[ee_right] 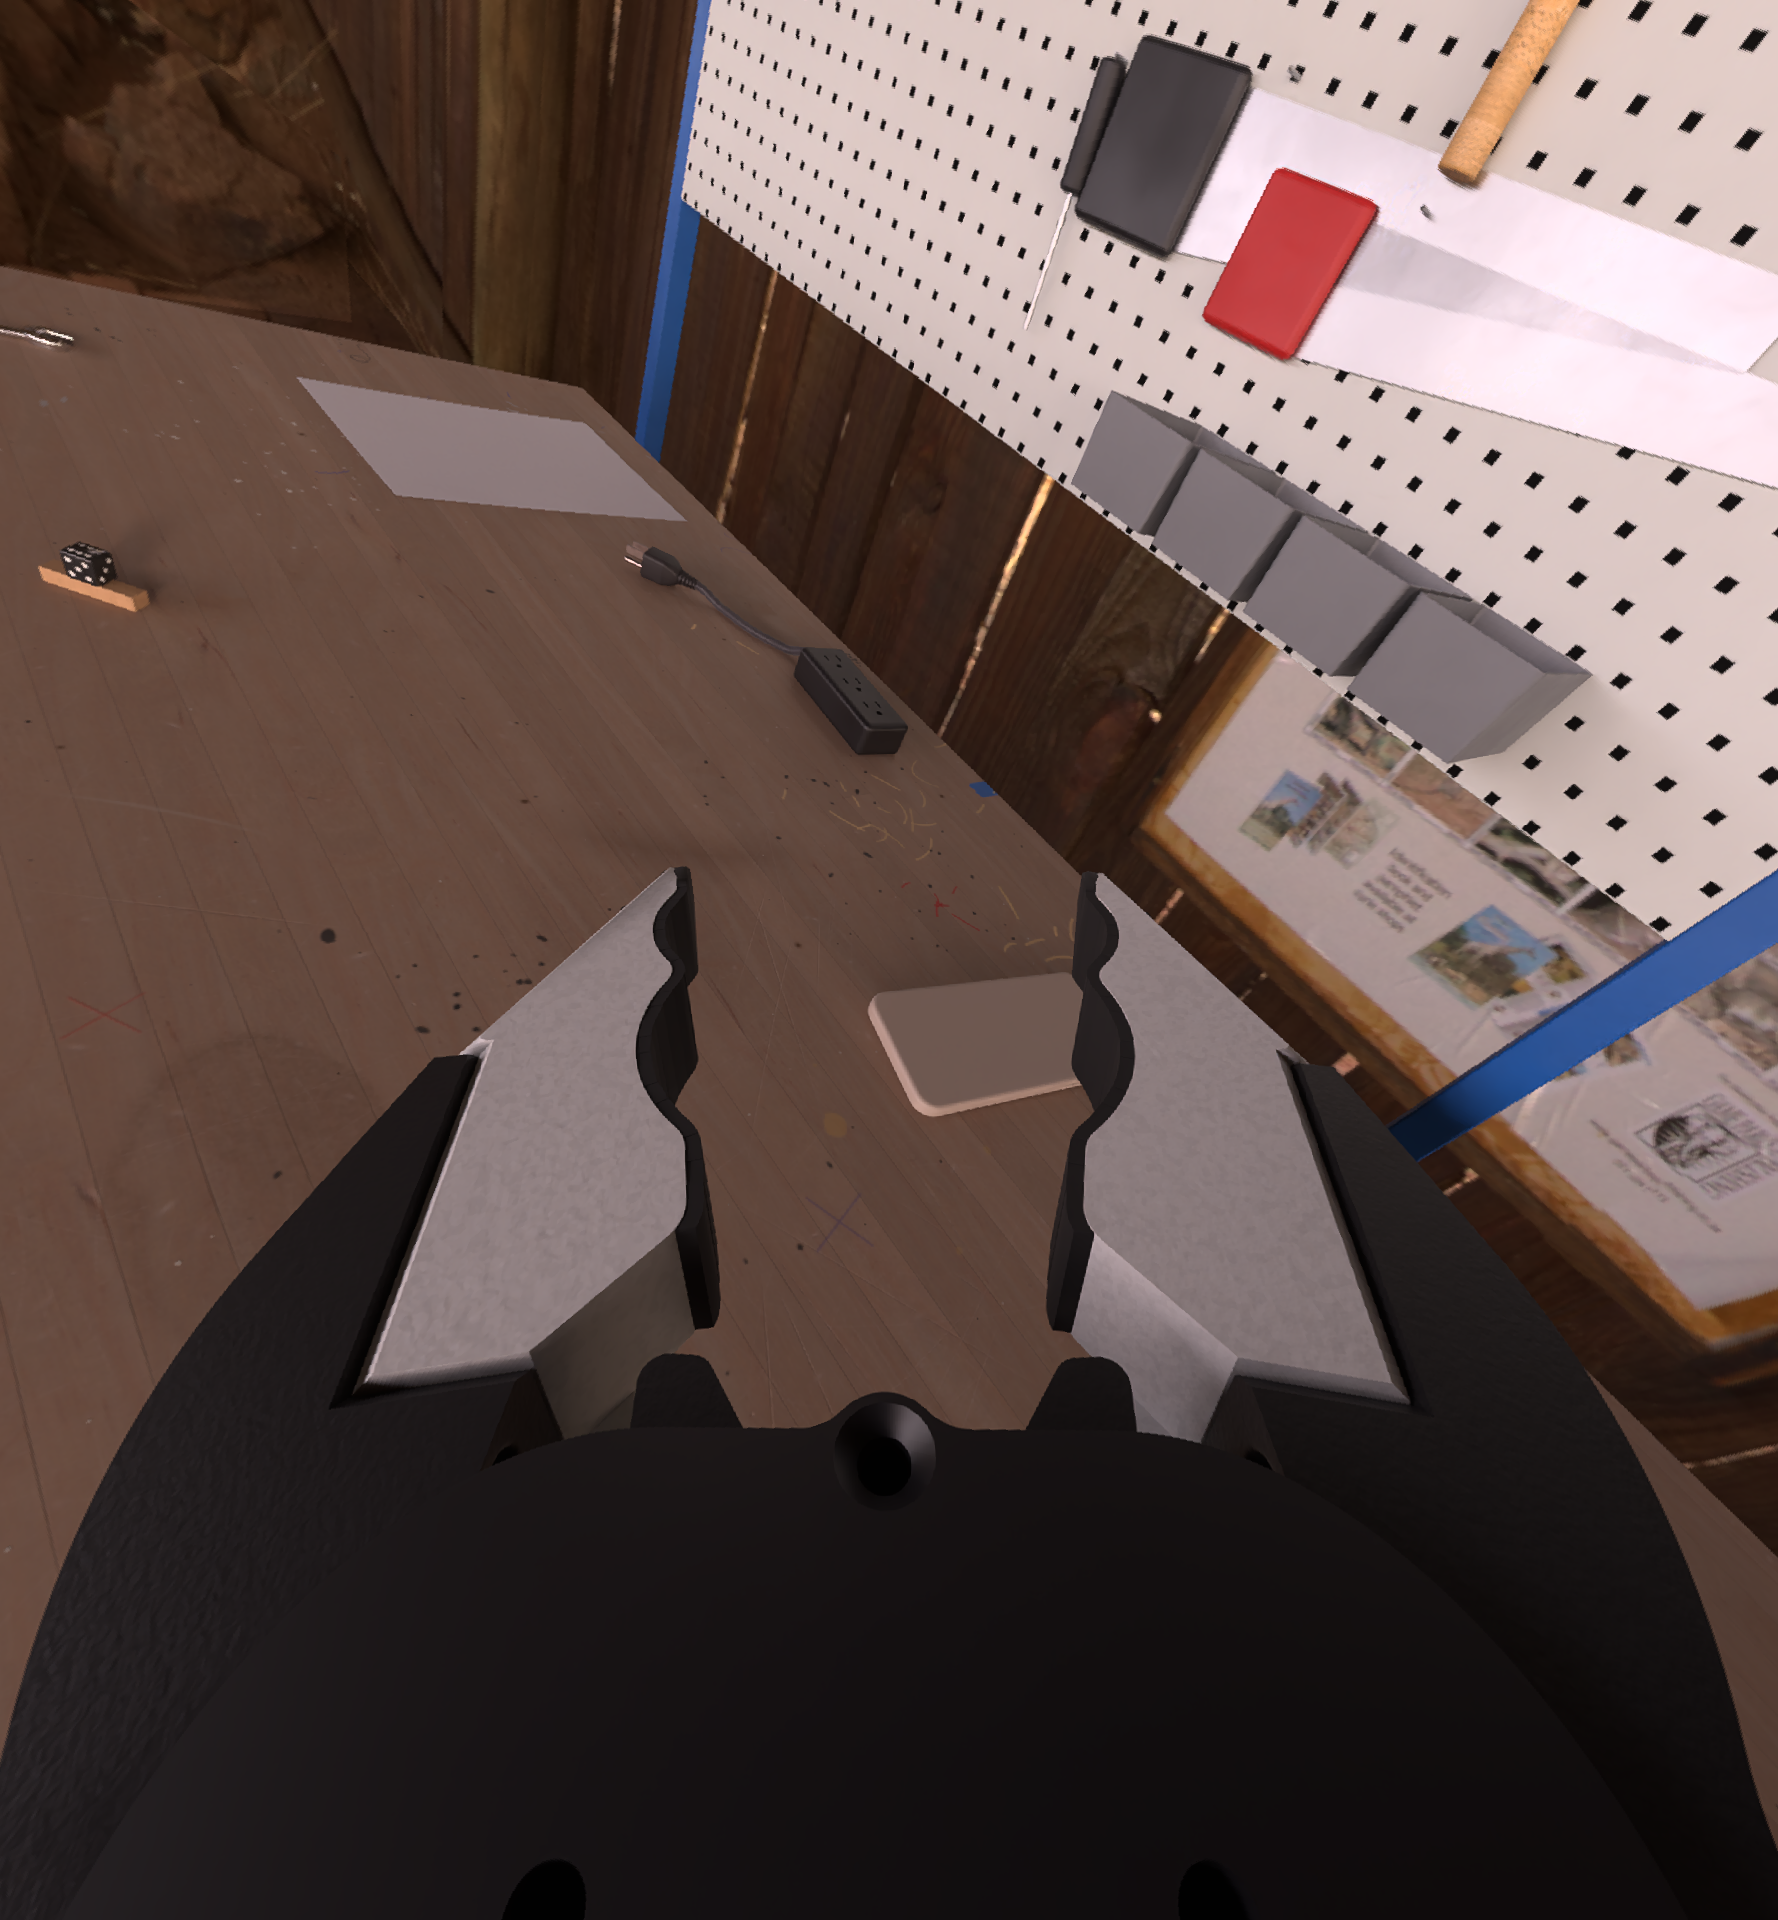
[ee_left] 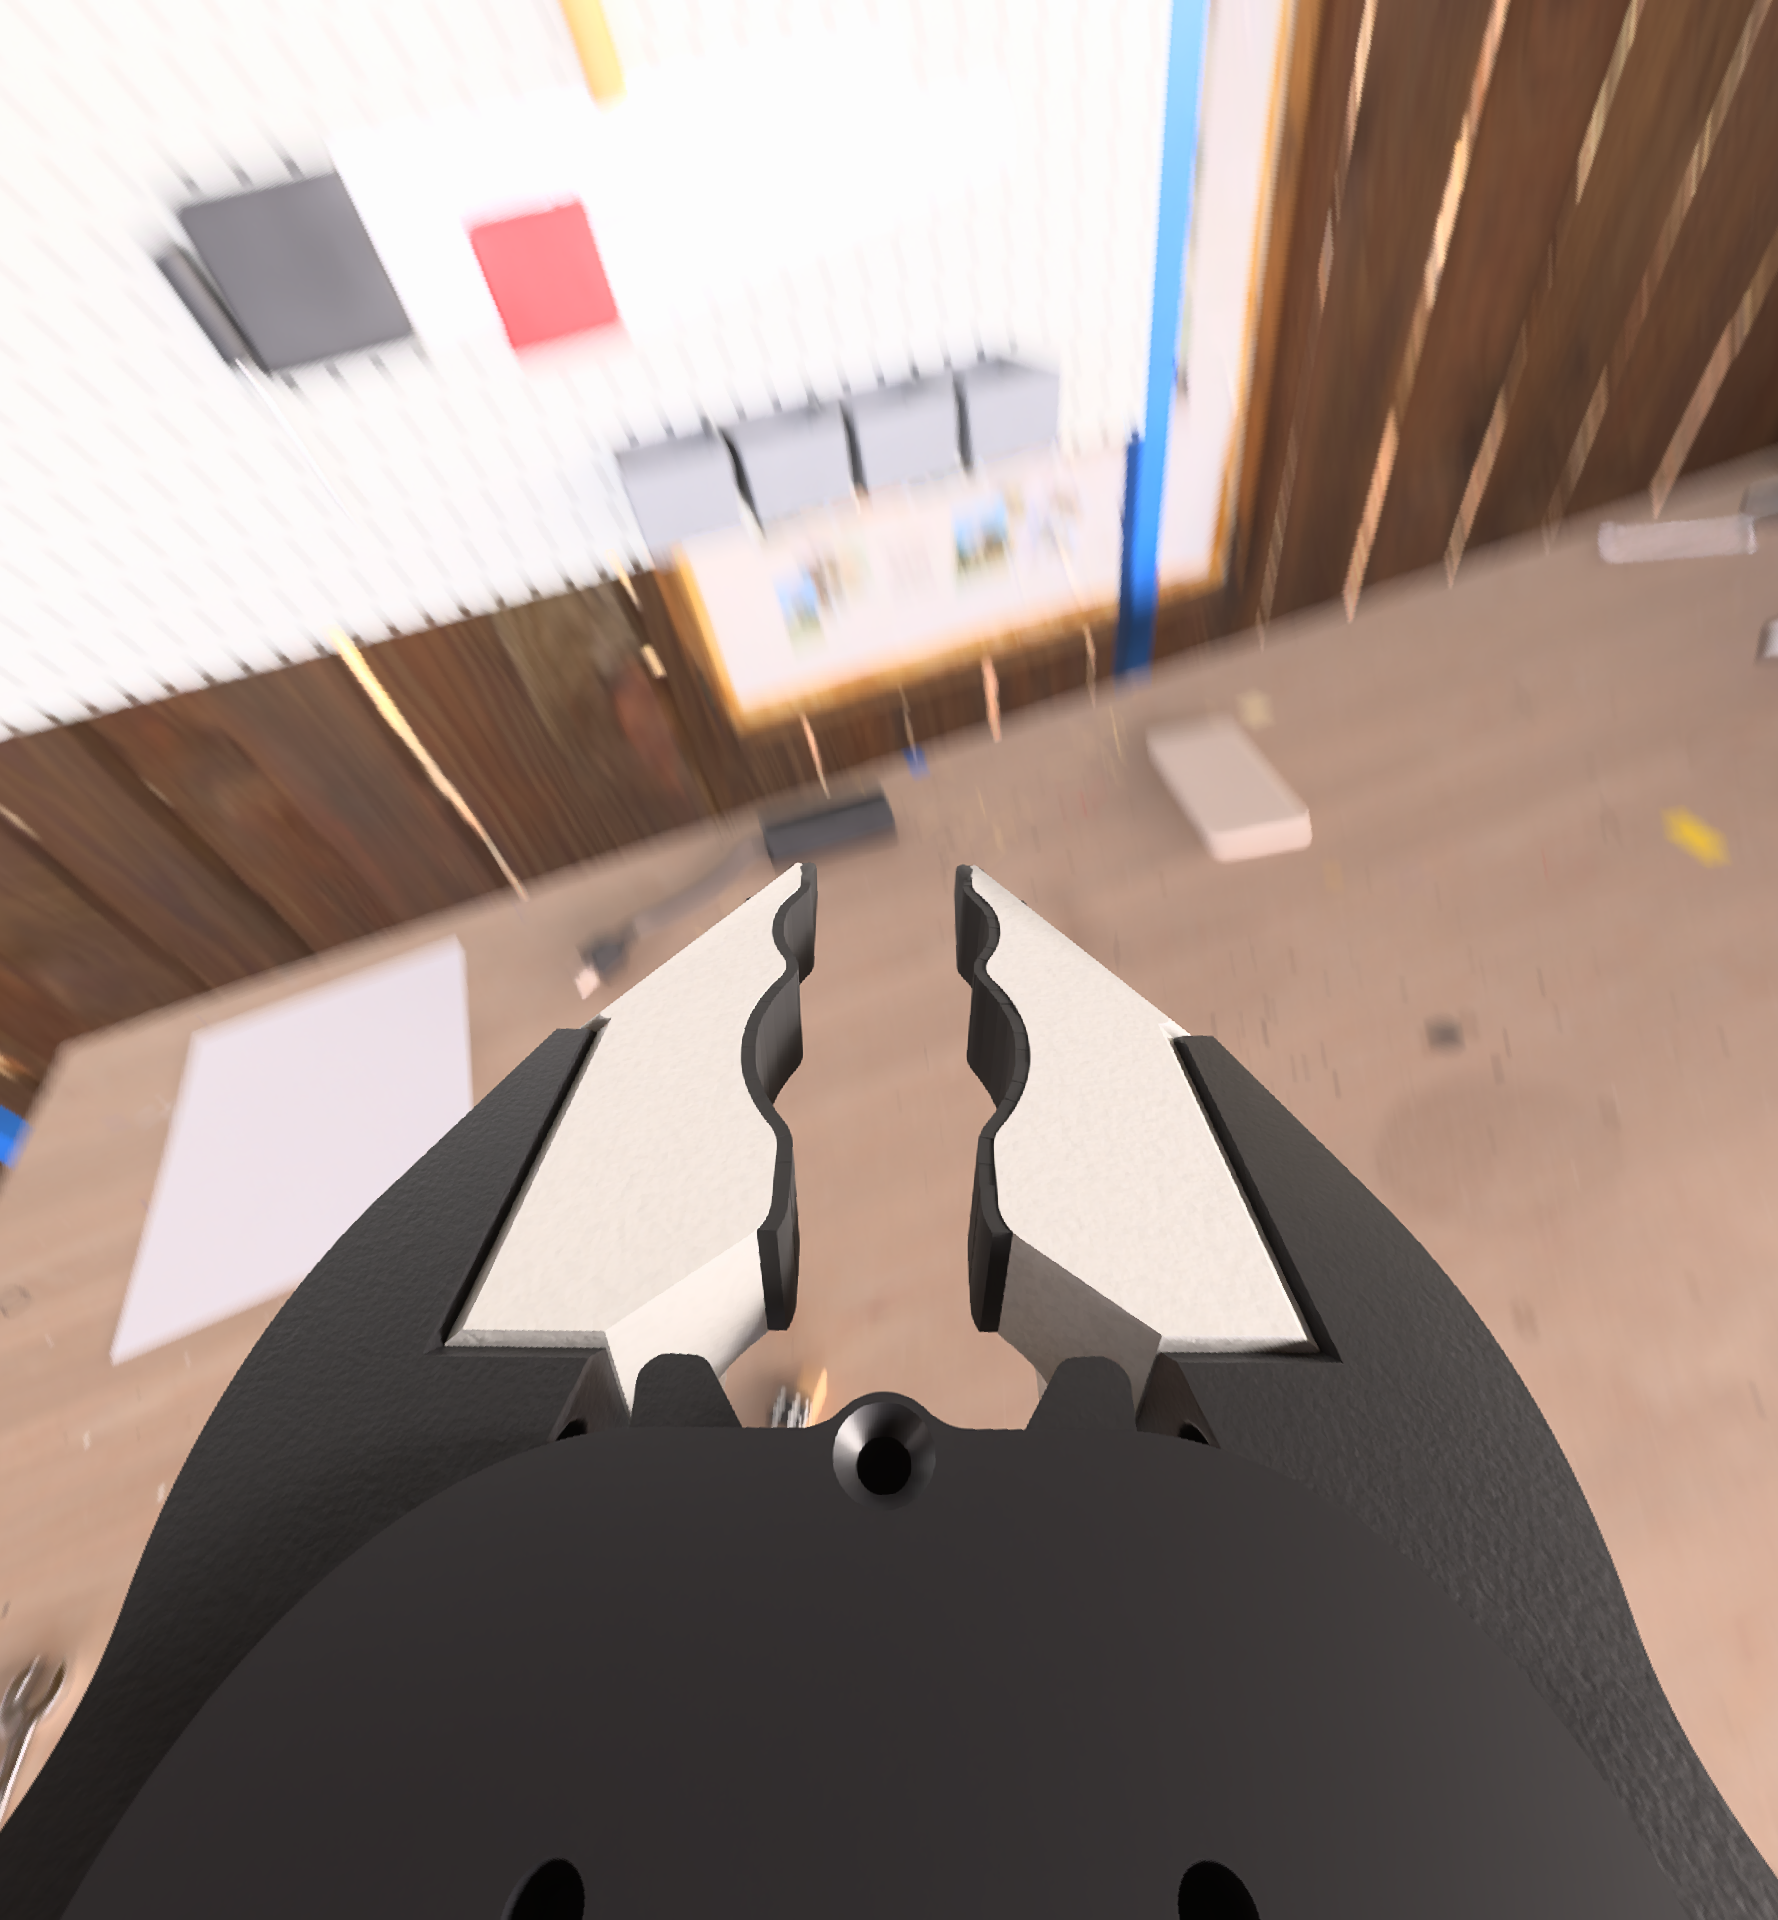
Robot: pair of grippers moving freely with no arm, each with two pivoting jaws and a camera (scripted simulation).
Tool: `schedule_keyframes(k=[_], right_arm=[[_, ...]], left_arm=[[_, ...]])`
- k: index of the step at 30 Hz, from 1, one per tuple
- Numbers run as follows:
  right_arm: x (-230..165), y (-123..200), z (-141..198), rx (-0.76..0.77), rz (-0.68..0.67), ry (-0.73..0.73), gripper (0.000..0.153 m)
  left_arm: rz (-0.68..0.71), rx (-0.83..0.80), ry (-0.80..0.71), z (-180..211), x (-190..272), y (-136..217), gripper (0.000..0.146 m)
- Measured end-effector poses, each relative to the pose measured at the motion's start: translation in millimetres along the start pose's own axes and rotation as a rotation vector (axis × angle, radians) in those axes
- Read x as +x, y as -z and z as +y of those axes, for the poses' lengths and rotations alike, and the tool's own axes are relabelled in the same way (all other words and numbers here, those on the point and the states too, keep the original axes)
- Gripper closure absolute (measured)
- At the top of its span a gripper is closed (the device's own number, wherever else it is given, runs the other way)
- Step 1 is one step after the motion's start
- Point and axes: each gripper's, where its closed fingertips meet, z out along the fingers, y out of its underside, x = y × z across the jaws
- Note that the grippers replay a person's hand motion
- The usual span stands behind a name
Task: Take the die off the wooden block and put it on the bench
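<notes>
The left wrist view is smeared with blur and shows no die. The die (ee_right: 88,562) sits on the wooden block (ee_right: 95,589), far left on the open desk (ee_right: 345,831). Left gripper (ee_left: 885,883) jaws narrowly apart, right gripper (ee_right: 885,883) jaws wide apart, both empty.

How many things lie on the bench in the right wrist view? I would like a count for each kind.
Die: 1
Wooden block: 1
Power strip: 1
Paper sheet: 1
Beige slab: 1
Metal tool: 1
Total: 6
</notes>
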Motion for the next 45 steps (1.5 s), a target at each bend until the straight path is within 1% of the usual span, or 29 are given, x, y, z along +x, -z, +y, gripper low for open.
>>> schedule_keyframes(k=[2,4,8,9,11,14,16,20,22,26,32,36,38,42,45], right_arm=[[-1,0,-1,0.006,-0.008,-0.001,0.080],[-2,0,-1,0.013,-0.022,-0.009,0.080],[-4,-3,2,0.006,-0.037,-0.019,0.088],[-5,-3,3,0.001,-0.036,-0.016,0.090],[-4,-3,5,-0.009,-0.029,-0.009,0.095],[-2,-1,7,-0.012,-0.021,-0.005,0.101],[-1,0,8,-0.018,-0.022,-0.005,0.101],[2,1,10,-0.025,-0.015,-0.007,0.101],[2,1,11,-0.028,-0.016,-0.008,0.101],[3,2,12,-0.035,-0.012,-0.001,0.101],[1,1,14,-0.050,-0.026,0.005,0.101],[-1,-1,16,-0.067,-0.031,0.019,0.101],[-2,-1,16,-0.069,-0.033,0.022,0.101],[-2,-1,17,-0.074,-0.034,0.028,0.101],[-2,0,16,-0.072,-0.032,0.025,0.102]], left_arm=[[0.101,-0.213,-0.025,45,-5,-13,0.124],[0.166,-0.393,-0.072,93,-13,-25,0.125],[0.250,-0.681,-0.200,191,-28,-39,0.113],[0.257,-0.760,-0.235,214,-34,-40,0.112],[0.262,-0.887,-0.256,252,-42,-41,0.110],[0.253,-1.001,-0.280,288,-53,-45,0.110],[0.261,-1.036,-0.278,300,-54,-48,0.110],[0.318,-1.073,-0.199,312,-45,-55,0.104],[0.315,-1.104,-0.200,319,-45,-57,0.101],[0.322,-1.145,-0.202,328,-43,-59,0.101],[0.300,-1.172,-0.240,330,-45,-60,0.102],[0.292,-1.177,-0.230,331,-47,-60,0.101],[0.288,-1.172,-0.223,331,-48,-60,0.103],[0.277,-1.170,-0.221,331,-49,-60,0.114],[0.271,-1.174,-0.241,331,-49,-60,0.120]])
